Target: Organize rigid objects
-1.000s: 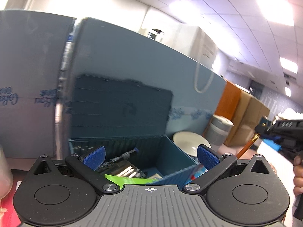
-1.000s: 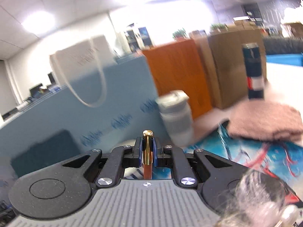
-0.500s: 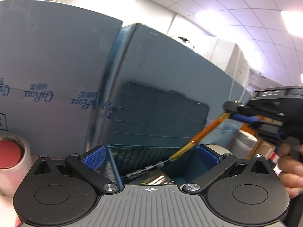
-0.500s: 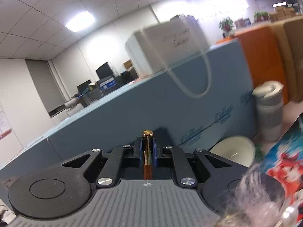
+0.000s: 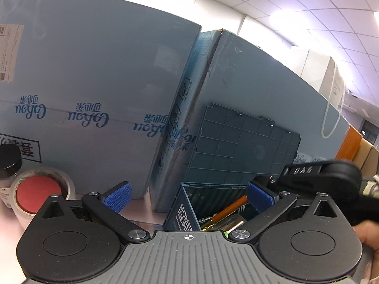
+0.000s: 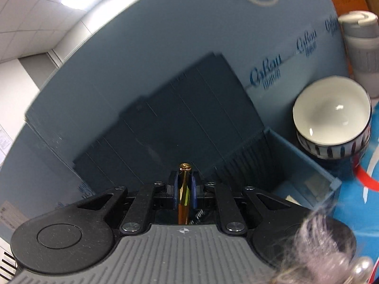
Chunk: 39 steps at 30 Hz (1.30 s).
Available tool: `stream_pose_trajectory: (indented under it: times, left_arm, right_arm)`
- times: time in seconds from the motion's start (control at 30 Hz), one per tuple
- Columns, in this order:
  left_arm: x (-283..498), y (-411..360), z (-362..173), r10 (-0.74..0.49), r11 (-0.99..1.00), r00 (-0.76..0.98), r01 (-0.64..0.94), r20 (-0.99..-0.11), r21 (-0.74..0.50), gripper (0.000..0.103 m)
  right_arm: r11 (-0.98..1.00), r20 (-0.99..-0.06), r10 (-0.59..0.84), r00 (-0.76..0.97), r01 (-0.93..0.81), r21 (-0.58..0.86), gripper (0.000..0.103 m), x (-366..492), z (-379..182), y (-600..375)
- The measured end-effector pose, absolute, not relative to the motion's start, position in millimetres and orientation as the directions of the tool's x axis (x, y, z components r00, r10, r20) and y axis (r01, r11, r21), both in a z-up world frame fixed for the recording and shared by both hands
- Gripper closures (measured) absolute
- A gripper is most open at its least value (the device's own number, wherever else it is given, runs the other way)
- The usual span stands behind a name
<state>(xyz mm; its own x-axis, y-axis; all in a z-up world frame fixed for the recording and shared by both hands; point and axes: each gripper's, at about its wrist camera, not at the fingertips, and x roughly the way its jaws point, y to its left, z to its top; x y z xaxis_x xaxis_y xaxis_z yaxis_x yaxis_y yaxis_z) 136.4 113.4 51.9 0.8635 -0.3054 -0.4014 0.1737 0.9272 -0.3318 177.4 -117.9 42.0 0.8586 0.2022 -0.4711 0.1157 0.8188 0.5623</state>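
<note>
Pinching the orange pen (image 6: pixel 183 196) in my right gripper (image 6: pixel 184 190) over the blue storage box (image 6: pixel 305 163); left gripper (image 5: pixel 188 195) spread wide, holding nothing.

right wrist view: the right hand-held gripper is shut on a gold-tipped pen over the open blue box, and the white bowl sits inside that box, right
Not quite. In the right wrist view the white bowl sits outside the open blue box, beside its wall. The right hand-held gripper is indeed shut on the gold-tipped pen over it.

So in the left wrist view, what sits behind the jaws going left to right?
Dark-capped jar → tape roll → pale blue cartons → open storage box → right gripper with the orange pen.
</note>
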Motion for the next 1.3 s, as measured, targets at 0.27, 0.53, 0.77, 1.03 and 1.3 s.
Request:
stream_pose_trajectory:
  times: [0.27, 0.53, 0.77, 1.03, 1.3]
  left_arm:
    - [135, 110, 52, -0.329, 0.924, 0.855, 0.203, -0.4, -0.324, 0.0]
    - [131, 110, 55, -0.335, 0.92, 0.861, 0.212, -0.382, -0.33, 0.0]
    - [102, 94, 76, -0.361, 0.905, 0.904, 0.28, -0.228, -0.321, 0.0]
    - [51, 63, 93, -0.475, 0.837, 0.877, 0.423, -0.075, -0.348, 0.0]
    - [11, 54, 66, -0.317, 0.92, 0.945, 0.285, -0.083, -0.269, 0.0]
  right_arm:
    - [0.851, -0.539, 0.17, 0.825, 0.152, 0.503, 0.087, 178, 31, -119]
    - [0.901, -0.562, 0.089, 0.822, 0.174, 0.398, 0.075, 169, 34, -115]
    - [0.92, -0.462, 0.002, 0.887, 0.179, 0.348, 0.036, 117, 60, -132]
    - [0.93, -0.315, -0.055, 0.947, 0.164, 0.329, 0.018, 40, 89, -160]
    - [0.952, -0.197, -0.1, 0.975, 0.152, 0.265, 0.008, -1, 68, -161]
